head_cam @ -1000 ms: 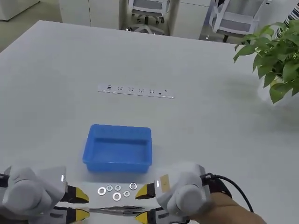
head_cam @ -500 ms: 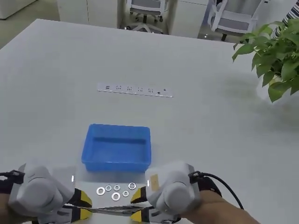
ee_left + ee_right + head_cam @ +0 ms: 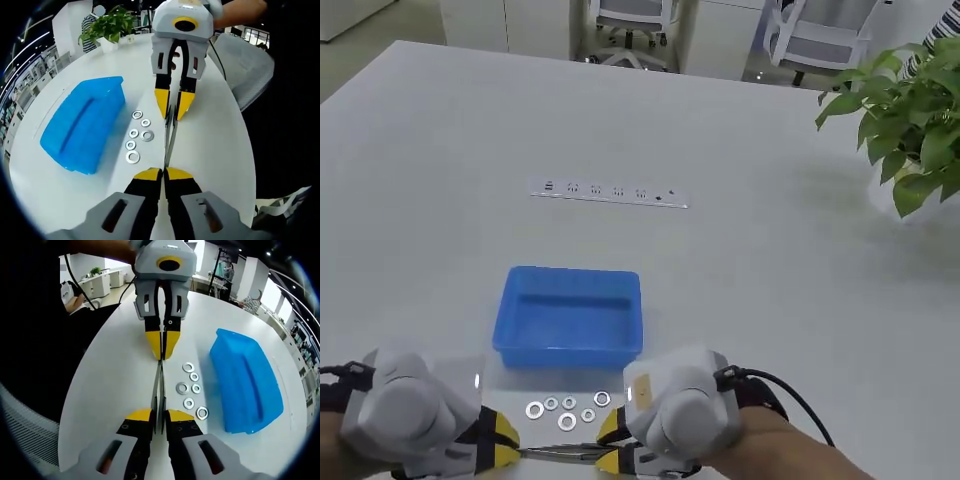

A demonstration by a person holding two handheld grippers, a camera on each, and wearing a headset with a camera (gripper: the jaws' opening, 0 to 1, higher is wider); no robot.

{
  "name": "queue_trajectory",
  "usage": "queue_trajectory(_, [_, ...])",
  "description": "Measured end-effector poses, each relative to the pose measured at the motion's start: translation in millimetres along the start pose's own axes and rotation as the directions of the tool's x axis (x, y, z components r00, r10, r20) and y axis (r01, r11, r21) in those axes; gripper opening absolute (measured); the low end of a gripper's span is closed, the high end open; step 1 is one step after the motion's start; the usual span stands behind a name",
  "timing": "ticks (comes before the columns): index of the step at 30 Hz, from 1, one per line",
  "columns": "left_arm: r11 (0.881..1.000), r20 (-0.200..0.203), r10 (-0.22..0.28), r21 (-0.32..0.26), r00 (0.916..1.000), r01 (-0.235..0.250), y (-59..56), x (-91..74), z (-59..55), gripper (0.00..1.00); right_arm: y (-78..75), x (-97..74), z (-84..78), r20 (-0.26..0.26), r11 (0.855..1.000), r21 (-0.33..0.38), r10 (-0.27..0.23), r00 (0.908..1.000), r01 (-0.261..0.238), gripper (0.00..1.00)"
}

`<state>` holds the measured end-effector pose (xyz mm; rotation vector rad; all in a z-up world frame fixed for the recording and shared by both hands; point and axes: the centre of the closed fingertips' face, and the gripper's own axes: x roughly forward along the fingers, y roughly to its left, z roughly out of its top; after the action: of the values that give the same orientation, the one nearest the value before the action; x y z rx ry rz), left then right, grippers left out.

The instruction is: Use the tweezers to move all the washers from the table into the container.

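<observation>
six washers [image 3: 147, 135] are lying loose on the bench [image 3: 770, 270], clustered between the tweezers [image 3: 170, 135] and the near wall of the blue container [image 3: 570, 345]; none are sitting inside it yet. the tweezers are lying flat, roughly parallel to that wall, and the two grippers are facing each other along them. the left gripper [image 3: 162, 173] is pinching one end with its fingers clenched, while the right gripper [image 3: 160, 416] is holding the other, wider end between fingers that are nearly together. this is looking like a two-handed pick-up, one end being steadied so the thin tool can come off the flat surface. room is tight here: the bench edge is running near the tweezers on the person's side, and the washers are sitting just beside the tool, so a slip could be scattering them. beyond the container the bench is lying open up to a power strip [image 3: 608, 192].
</observation>
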<state>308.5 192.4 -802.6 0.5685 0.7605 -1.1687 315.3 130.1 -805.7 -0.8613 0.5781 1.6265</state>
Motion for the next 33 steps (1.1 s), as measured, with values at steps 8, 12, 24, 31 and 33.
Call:
queue_trajectory(8, [1.0,-0.011,0.0,0.022,0.9999,0.0,-2.0,-3.3,1.8,0.06,0.1,-0.6,-0.3,-0.002,1.0,0.0,-0.004,1.0,0.004,0.12])
queue_trajectory(12, [0.999,-0.008,0.017,0.038,0.9998,-0.017,0.1,-7.1,4.8,0.06,-0.1,-0.9,-0.5,-0.004,1.0,-0.003,-0.006,1.0,0.006,0.12])
queue_trajectory(24, [0.997,0.003,0.001,0.073,1.0,-0.002,-4.9,-23.5,22.8,0.06,-1.2,-0.4,1.7,0.0,1.0,-0.007,-0.009,1.0,0.009,0.14])
queue_trajectory(31, [0.995,0.018,-0.004,0.1,0.9998,0.002,-5.9,-33.7,39.4,0.05,-1.6,1.1,6.9,0.015,1.0,-0.008,-0.007,0.9999,0.008,0.14])
queue_trajectory(33, [0.994,0.02,-0.005,0.112,0.9998,0.003,-6.0,-36.1,43.5,0.05,-1.6,1.4,8.3,0.018,1.0,-0.009,-0.007,0.9998,0.007,0.13])
